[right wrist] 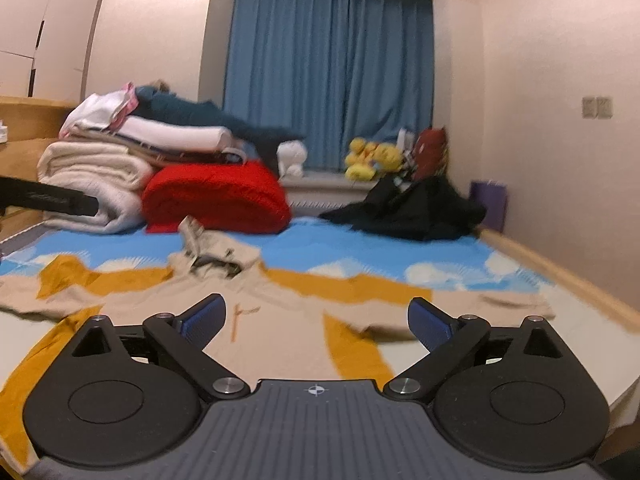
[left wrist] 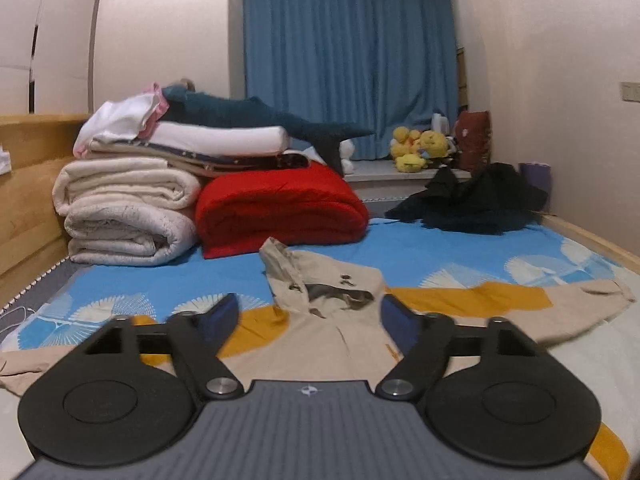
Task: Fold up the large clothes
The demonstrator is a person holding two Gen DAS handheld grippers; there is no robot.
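Both my tongs gape with nothing between them: left tongs (left wrist: 308, 314), right tongs (right wrist: 316, 318). My beige hoodie (left wrist: 332, 320) lies spread flat on the bed (left wrist: 440, 248) below them.

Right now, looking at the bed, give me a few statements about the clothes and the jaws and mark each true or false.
1. The beige hooded garment lies spread on the bed sheet. True.
2. The left gripper clamps the hood. False: its jaws stand open around nothing.
3. The red blanket sits beside the rolled white quilt. True.
4. The dark clothes are folded neatly. False: they lie in a crumpled heap.
5. The right gripper stands open. True.
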